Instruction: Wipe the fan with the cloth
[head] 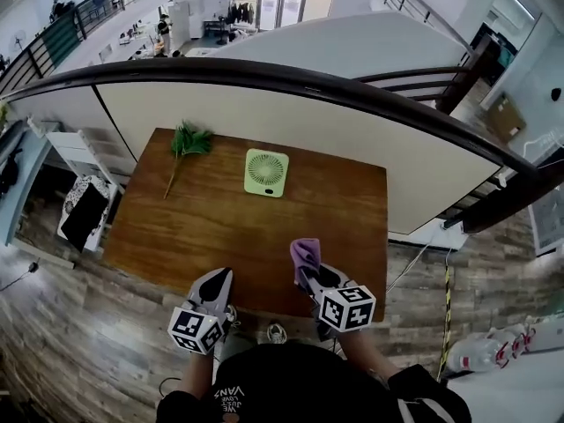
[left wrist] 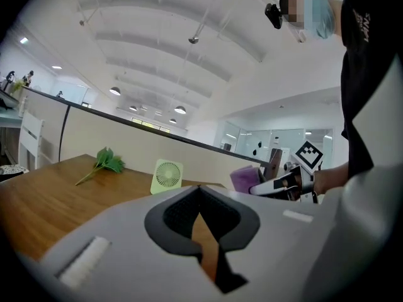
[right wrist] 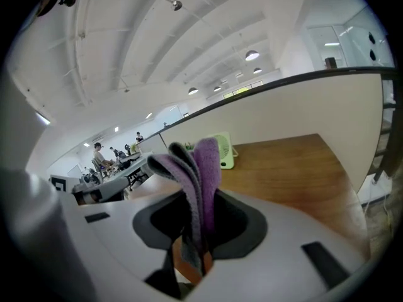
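Holding a folded purple cloth (head: 306, 254) in the right claw (head: 305, 270); jaws pinched together on its lower end, the free folds standing up above the tips, seen plainly in the right gripper view; left claw (head: 220, 277) closed and empty, tips meeting in the left gripper view; both claws are over the near edge of the wooden surface (head: 203, 227); read from the surface's middle in the head view, left claw at about 7 o'clock, right claw at about 5 o'clock, the two apart from each other; pale green fan (head: 266, 172) stands on the surface at about 12 o'clock, close to the far edge; square housing, round grille turned towards the person; fan well apart from both claws, and the cloth is not touching it; green leafy sprig (head: 189, 139) lies at about 10 o'clock near the far left corner, leaves towards the far edge, stem trailing towards 7 o'clock; sprig and fan apart; beyond the far edge, a pale partition topped by a dark curved rail (head: 264, 76); white chair (head: 84, 152) off the surface at 9 o'clock, on the wood-plank floor (head: 70, 324)
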The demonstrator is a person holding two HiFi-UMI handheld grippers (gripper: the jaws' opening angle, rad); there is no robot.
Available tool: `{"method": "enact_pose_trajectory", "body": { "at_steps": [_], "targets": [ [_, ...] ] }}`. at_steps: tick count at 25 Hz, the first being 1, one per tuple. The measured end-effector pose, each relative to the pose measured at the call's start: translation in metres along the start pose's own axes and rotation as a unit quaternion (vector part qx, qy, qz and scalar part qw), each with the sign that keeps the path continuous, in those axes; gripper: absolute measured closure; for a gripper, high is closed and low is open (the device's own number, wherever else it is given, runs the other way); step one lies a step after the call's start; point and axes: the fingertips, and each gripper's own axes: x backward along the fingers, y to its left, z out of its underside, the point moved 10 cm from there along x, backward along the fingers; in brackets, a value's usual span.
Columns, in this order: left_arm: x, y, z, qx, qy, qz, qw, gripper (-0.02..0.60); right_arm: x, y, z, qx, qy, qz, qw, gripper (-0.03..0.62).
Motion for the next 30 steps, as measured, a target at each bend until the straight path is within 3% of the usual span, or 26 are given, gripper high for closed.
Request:
{"method": "enact_pose_trajectory", "body": {
  "at_steps": [7,18,23,30],
  "targets": [
    [-0.029,0.054,-0.032,-0.024,0.047,0.084,0.9951,0.569,-0.017,0.026,-0.014,-0.044,-0.028,0.062,0.997,0.487],
    [-0.077,0.144,-0.055,-0.046,0.069,0.181,0.9799,0.569,-0.080,0.072,-0.029,-0.060,-0.069,0.128,0.988,0.487],
    [-0.102,0.163,-0.054,-0.050,0.075,0.195,0.9766,0.569,-0.098,0.079,-0.036,-0.048,-0.068,0.136,0.987,0.487],
    [-0.141,0.176,-0.044,-0.052,0.078,0.189,0.9774,0.569,-0.122,0.056,-0.047,-0.028,-0.043,0.126,0.991,0.487]
  ]
}}
